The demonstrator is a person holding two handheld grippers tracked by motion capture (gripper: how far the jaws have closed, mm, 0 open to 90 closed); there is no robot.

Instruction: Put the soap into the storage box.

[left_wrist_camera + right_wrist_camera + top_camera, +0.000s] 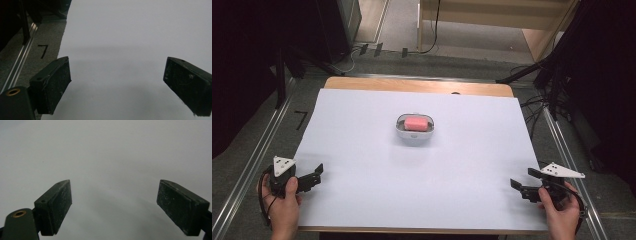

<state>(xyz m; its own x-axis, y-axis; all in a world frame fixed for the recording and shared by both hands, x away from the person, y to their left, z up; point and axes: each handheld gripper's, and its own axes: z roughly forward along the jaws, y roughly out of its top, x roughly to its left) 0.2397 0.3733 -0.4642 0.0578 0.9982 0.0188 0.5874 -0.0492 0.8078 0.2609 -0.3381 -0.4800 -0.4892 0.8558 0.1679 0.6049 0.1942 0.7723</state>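
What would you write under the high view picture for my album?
A pink soap sits in a white dish mid-table, with the open left gripper and right gripper waiting at the near corners.

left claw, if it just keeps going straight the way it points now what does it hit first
Probably nothing soon. The left claw is open and points along the bare white sheet; its own view shows just that surface ahead. The dish holding the pink block seems off that line, though depth is unclear.

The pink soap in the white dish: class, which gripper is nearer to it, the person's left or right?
Left, narrowly. The left gripper is at the near left edge; the right gripper at the near right corner. The pink soap in its white dish lies mid-table.
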